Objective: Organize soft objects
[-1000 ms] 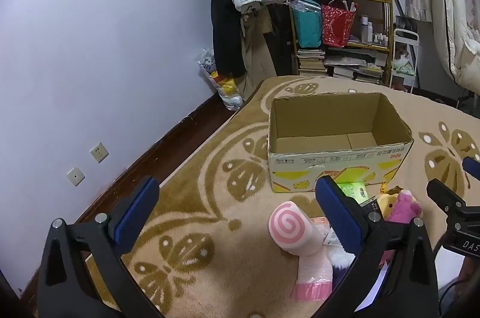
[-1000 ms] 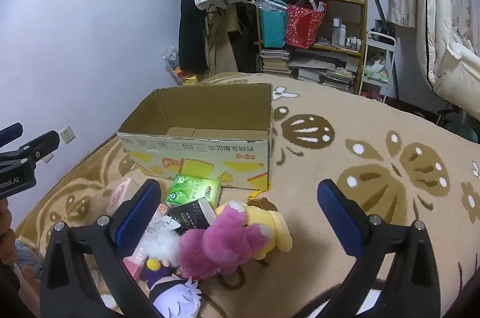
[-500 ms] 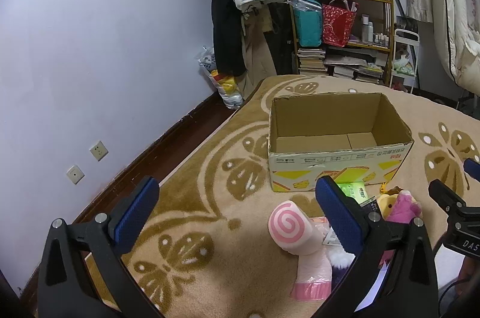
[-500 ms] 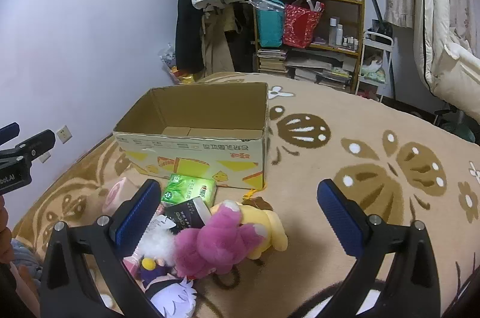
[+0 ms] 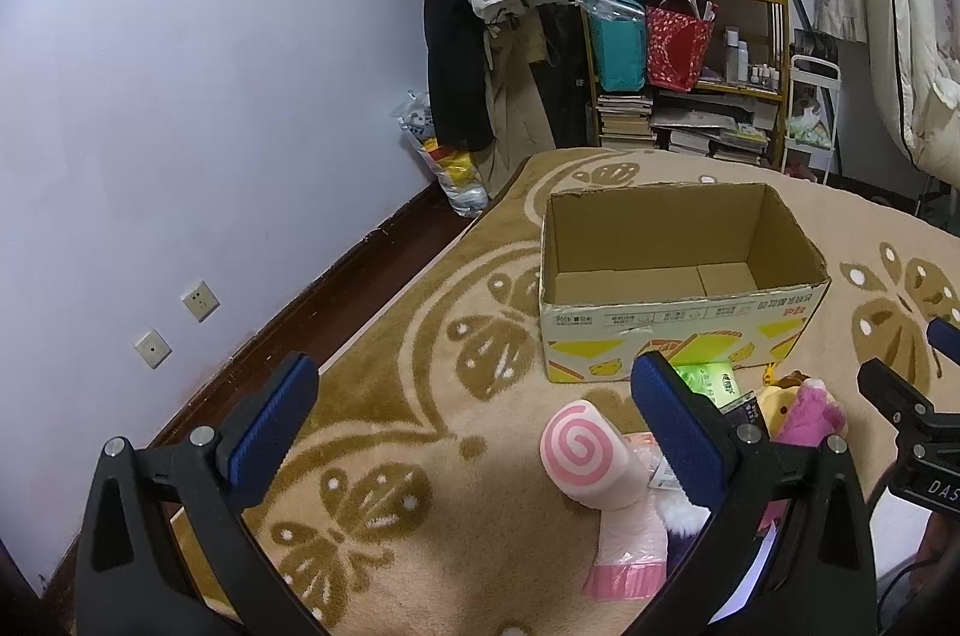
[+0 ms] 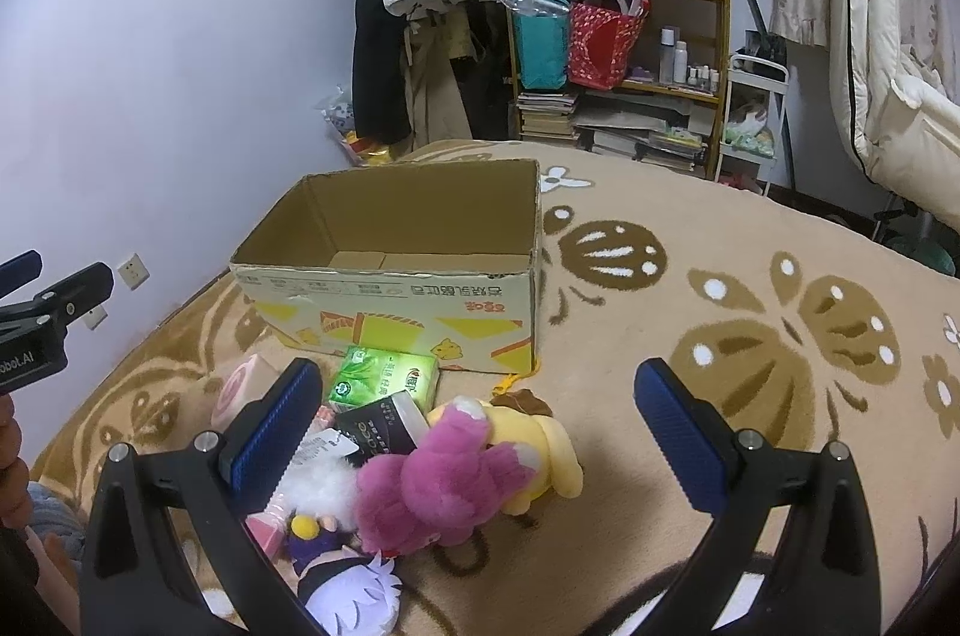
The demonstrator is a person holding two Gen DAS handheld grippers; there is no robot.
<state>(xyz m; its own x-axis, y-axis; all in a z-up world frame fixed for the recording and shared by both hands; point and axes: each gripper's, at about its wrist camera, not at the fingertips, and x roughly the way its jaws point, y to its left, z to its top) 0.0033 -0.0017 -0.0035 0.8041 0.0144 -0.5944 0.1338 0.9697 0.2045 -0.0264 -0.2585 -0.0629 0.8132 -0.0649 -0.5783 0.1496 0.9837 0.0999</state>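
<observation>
The soft toys [image 6: 456, 480] lie in a heap on the carpet [image 6: 750, 276], just in front of the open cardboard box [image 6: 414, 270], together with a green packet [image 6: 384, 377] and a dark packet [image 6: 378, 426]. The box looks empty, so the sorting appears to be at its start, with nothing yet picked up. The next move probably calls for one gripper to come down over a toy, most easily the pink plush [image 6: 432, 486] on top or the swirl roll [image 5: 576, 450] at the left edge, and close on it before carrying it to the box. The right gripper [image 6: 474, 432] hangs above the heap with its jaws spread wide, holding and touching nothing. The left gripper [image 5: 480, 426] is likewise wide apart and empty, above the carpet beside the roll.
</observation>
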